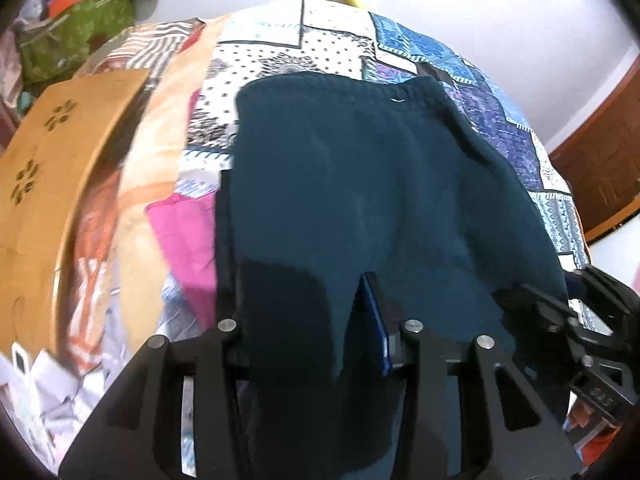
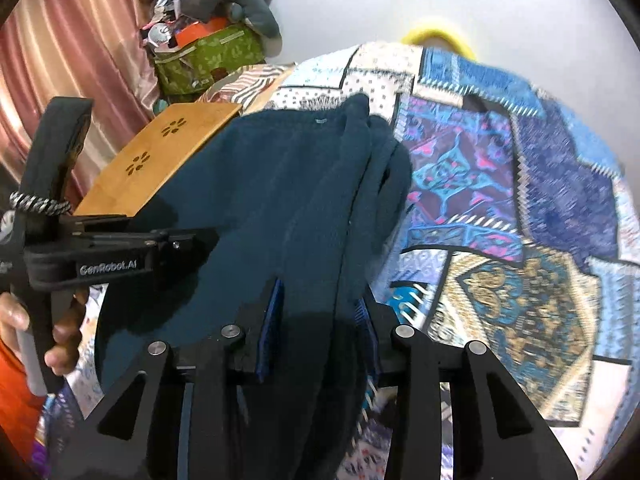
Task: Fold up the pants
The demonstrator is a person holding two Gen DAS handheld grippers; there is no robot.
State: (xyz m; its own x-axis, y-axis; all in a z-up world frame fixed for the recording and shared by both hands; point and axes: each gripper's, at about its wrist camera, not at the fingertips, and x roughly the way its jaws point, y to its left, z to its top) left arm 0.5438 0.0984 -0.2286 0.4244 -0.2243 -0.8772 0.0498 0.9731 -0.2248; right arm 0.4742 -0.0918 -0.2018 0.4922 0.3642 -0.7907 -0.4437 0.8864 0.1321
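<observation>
Left tongs [image 1: 300, 316] and right tongs [image 2: 320, 312] each clamp the near edge of dark teal fleece pants [image 1: 360, 184] spread over a patchwork bedspread [image 2: 520, 240].

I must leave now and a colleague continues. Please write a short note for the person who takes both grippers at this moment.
Left gripper: shut on the near end of the dark teal pants.
Right gripper: shut on the same end, beside the left.
Pants lie on the patchwork bedspread, waistband at the far end, next to a wooden board.
Done: both grips taken.
Left: probably carry the near end to the waistband, then smooth.
</observation>
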